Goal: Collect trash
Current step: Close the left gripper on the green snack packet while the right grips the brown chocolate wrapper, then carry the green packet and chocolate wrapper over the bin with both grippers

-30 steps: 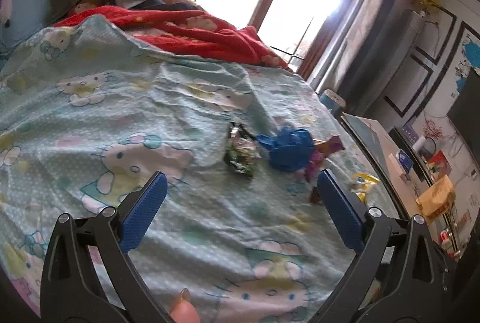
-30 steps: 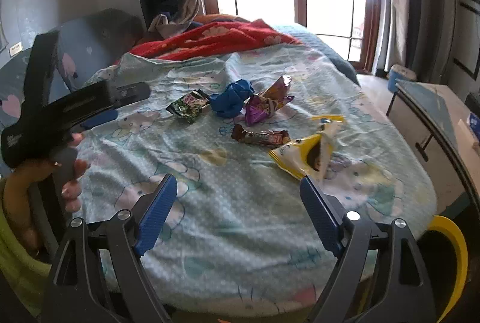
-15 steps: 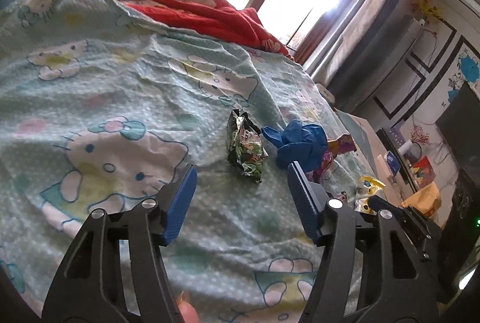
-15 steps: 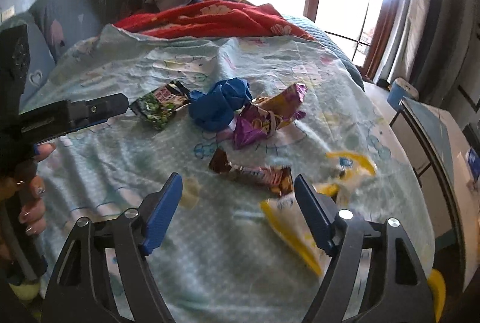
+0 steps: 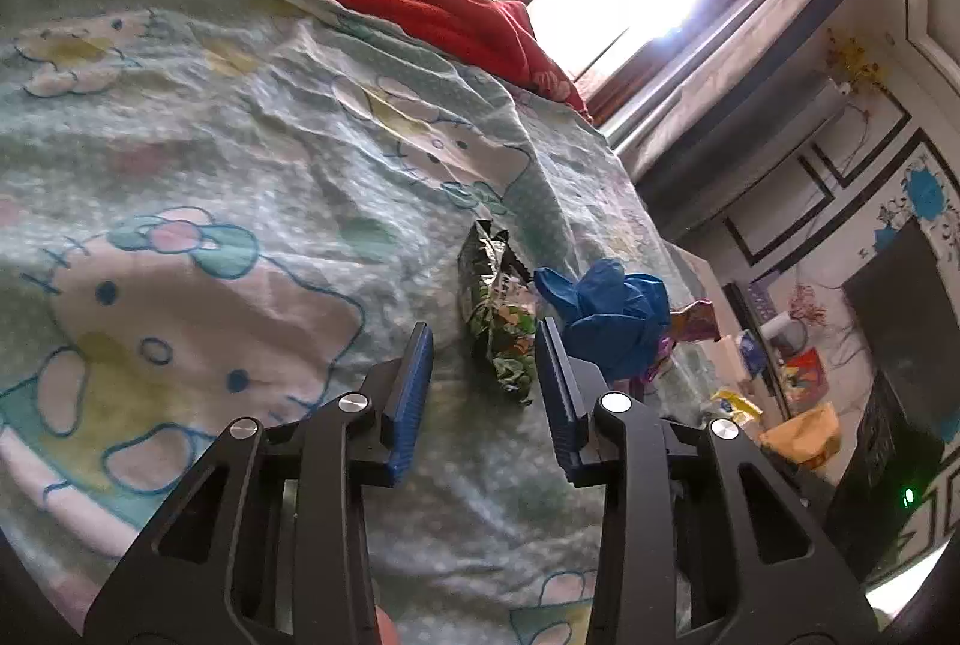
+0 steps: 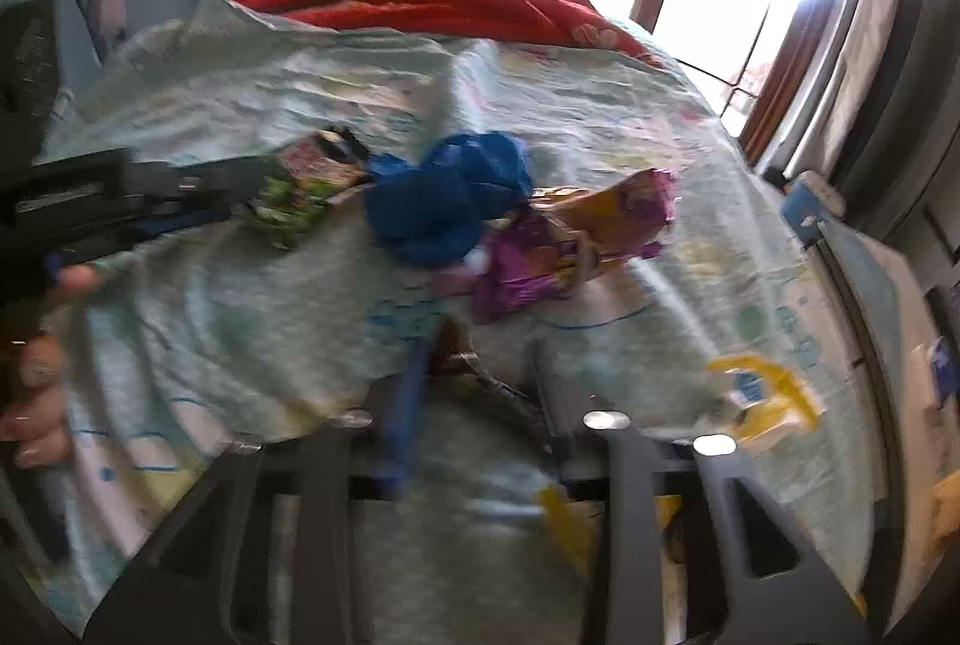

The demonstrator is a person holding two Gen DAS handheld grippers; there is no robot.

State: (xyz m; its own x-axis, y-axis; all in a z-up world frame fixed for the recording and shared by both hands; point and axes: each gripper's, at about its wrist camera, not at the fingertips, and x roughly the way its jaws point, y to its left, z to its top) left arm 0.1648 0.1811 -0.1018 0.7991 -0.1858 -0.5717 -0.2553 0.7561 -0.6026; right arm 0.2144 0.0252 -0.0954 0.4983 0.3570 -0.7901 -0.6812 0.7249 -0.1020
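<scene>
Both grippers lower and nearer the trash than a second ago, jaws closing from wide. Left gripper [image 5: 483, 345] half-narrowed, green wrapper [image 5: 498, 327] on the sheet [image 5: 240, 153] lined up between the pads, contact unclear. Right gripper [image 6: 474, 375] blurred, narrowing around the brown bar wrapper [image 6: 462, 357], grip not confirmable; blue glove [image 6: 444, 201], purple bag [image 6: 564, 243], yellow bag [image 6: 762, 399] untouched, so collecting just starting.

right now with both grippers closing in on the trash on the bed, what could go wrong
The left gripper is closing around the green wrapper, with the blue glove beside one finger; it may snag.

The right gripper is closing over the brown wrapper; it could pinch the bedsheet too.
</scene>
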